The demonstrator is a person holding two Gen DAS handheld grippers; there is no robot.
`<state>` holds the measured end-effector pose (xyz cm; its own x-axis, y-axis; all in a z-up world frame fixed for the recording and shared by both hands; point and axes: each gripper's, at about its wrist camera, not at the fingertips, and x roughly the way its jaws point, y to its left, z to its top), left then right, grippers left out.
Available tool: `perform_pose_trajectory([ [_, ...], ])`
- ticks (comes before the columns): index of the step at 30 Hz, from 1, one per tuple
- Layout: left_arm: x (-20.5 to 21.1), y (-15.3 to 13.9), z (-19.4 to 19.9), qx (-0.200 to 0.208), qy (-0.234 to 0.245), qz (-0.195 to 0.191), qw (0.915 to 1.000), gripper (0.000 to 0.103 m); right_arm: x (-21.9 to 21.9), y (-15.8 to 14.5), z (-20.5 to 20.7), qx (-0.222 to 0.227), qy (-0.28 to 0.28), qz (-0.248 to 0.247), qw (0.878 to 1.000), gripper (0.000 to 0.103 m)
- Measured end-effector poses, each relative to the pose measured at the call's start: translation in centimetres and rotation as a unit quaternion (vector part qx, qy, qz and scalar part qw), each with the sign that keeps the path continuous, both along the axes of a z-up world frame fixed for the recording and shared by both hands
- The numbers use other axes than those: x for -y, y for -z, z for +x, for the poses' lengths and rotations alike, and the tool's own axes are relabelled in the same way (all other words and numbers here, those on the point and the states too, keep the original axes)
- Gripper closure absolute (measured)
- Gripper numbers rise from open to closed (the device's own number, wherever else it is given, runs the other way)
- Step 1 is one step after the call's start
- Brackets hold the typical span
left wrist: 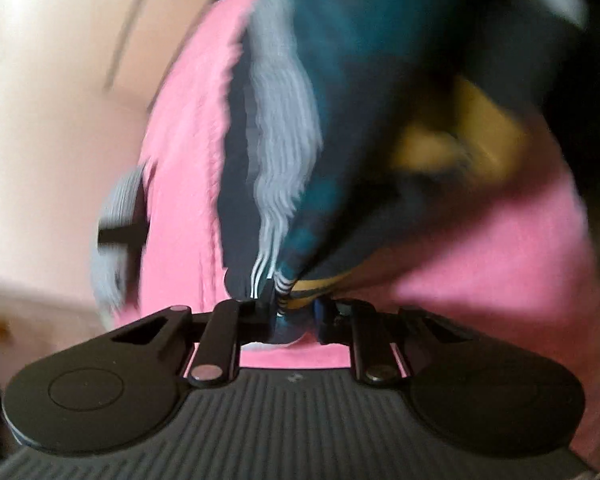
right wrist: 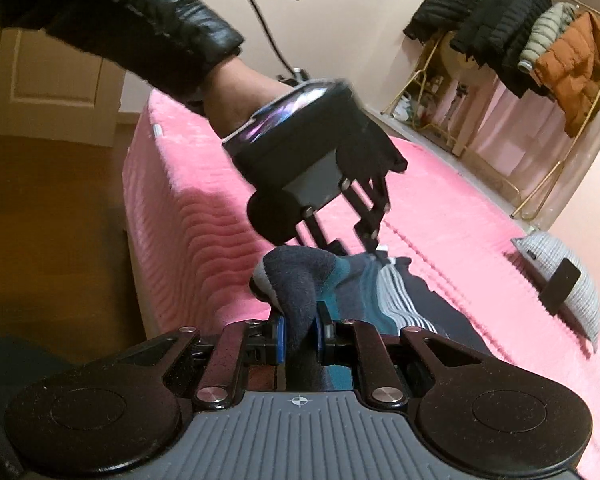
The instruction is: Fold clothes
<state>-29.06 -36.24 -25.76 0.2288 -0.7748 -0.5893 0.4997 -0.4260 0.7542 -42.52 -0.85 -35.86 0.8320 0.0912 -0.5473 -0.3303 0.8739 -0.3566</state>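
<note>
Right gripper (right wrist: 300,330), jaws clamped on the dark toe end of a sock (right wrist: 300,280), which runs from the pads toward 1 o'clock across the pink bed (right wrist: 460,200); at its far, striped end the left gripper (right wrist: 364,246), held in a hand (right wrist: 240,88) coming in from 10 o'clock, reaches down onto the fabric. The left wrist view shows that left gripper's jaws closed on the bunched striped cuff at 12 o'clock, the sock stretching away above it. So the sock's long axis lies between the two grippers, each pinching one end, and any fold appears to hinge on bringing those ends together. Motion blur smears most of the left wrist view; whether one sock or a pair is held cannot be told. A grey cushion (right wrist: 560,280) sits at 3 o'clock
</note>
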Motion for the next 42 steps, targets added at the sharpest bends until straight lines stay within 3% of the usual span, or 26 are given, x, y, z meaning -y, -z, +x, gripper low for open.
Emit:
perform_pose_trajectory([
  [5, 2.1, -5.0, -1.8, -0.008, -0.022, -0.037, 0.9991, 0.090, 2.2, -2.3, -1.8, 0.053, 0.056, 0.067, 0.995, 0.091],
  [7, 4.2, -7.8, -3.4, -0.003, -0.011, -0.048, 0.9988, 0.090, 3.7, -3.7, -3.4, 0.089, 0.094, 0.098, 0.987, 0.091],
  [10, 8.5, -12.1, -6.2, -0.002, 0.015, -0.057, 0.9983, 0.091, 6.9, -5.7, -6.8, 0.147, 0.170, 0.143, 0.964, 0.091],
  [14, 16.6, -15.8, -10.5, 0.006, 0.063, -0.049, 0.9968, 0.091, 12.8, -7.1, -12.0, 0.209, 0.282, 0.218, 0.911, 0.091],
  [18, 24.7, -15.8, -15.9, 0.019, 0.124, -0.028, 0.9917, 0.091, 18.1, -5.5, -16.8, 0.233, 0.376, 0.283, 0.851, 0.091],
  [22, 31.7, -11.5, -20.5, 0.024, 0.170, 0.016, 0.9850, 0.090, 22.7, -1.1, -19.8, 0.218, 0.455, 0.361, 0.784, 0.091],
  [24, 34.2, -8.4, -21.7, 0.008, 0.168, 0.045, 0.9847, 0.090, 24.6, 1.1, -21.0, 0.200, 0.485, 0.403, 0.750, 0.091],
  [27, 36.1, -4.8, -22.8, -0.014, 0.157, 0.064, 0.9855, 0.086, 26.0, 3.9, -22.1, 0.171, 0.506, 0.454, 0.713, 0.090],
  [28, 35.9, -4.6, -22.9, -0.016, 0.154, 0.054, 0.9865, 0.085, 26.0, 3.7, -22.3, 0.172, 0.505, 0.455, 0.713, 0.090],
  [31, 35.1, -6.0, -21.6, -0.045, 0.127, 0.027, 0.9906, 0.069, 25.9, 3.2, -23.1, 0.173, 0.502, 0.459, 0.712, 0.087],
  [32, 34.7, -7.0, -20.4, -0.066, 0.110, 0.022, 0.9915, 0.062, 25.7, 2.9, -23.1, 0.176, 0.502, 0.455, 0.715, 0.073],
  [34, 34.1, -8.9, -17.8, -0.114, 0.070, 0.012, 0.9910, 0.062, 24.8, 2.6, -22.9, 0.180, 0.501, 0.448, 0.718, 0.060],
  [36, 33.9, -10.6, -14.6, -0.172, 0.011, 0.006, 0.9850, 0.062, 24.5, 2.4, -22.9, 0.186, 0.500, 0.449, 0.717, 0.060],
  [39, 33.7, -11.6, -11.5, -0.262, -0.063, 0.016, 0.9630, 0.063, 24.7, 2.5, -22.3, 0.183, 0.514, 0.461, 0.700, 0.060],
  [40, 33.6, -11.5, -10.8, -0.278, -0.079, 0.020, 0.9571, 0.063, 25.1, 2.5, -22.0, 0.180, 0.517, 0.463, 0.697, 0.070],
  [41, 33.5, -11.2, -10.4, -0.288, -0.091, 0.025, 0.9530, 0.063, 25.5, 2.4, -21.8, 0.176, 0.521, 0.464, 0.695, 0.087],
  [42, 33.5, -10.9, -10.3, -0.293, -0.098, 0.029, 0.9505, 0.063, 25.9, 2.3, -21.6, 0.174, 0.524, 0.464, 0.693, 0.087],
])
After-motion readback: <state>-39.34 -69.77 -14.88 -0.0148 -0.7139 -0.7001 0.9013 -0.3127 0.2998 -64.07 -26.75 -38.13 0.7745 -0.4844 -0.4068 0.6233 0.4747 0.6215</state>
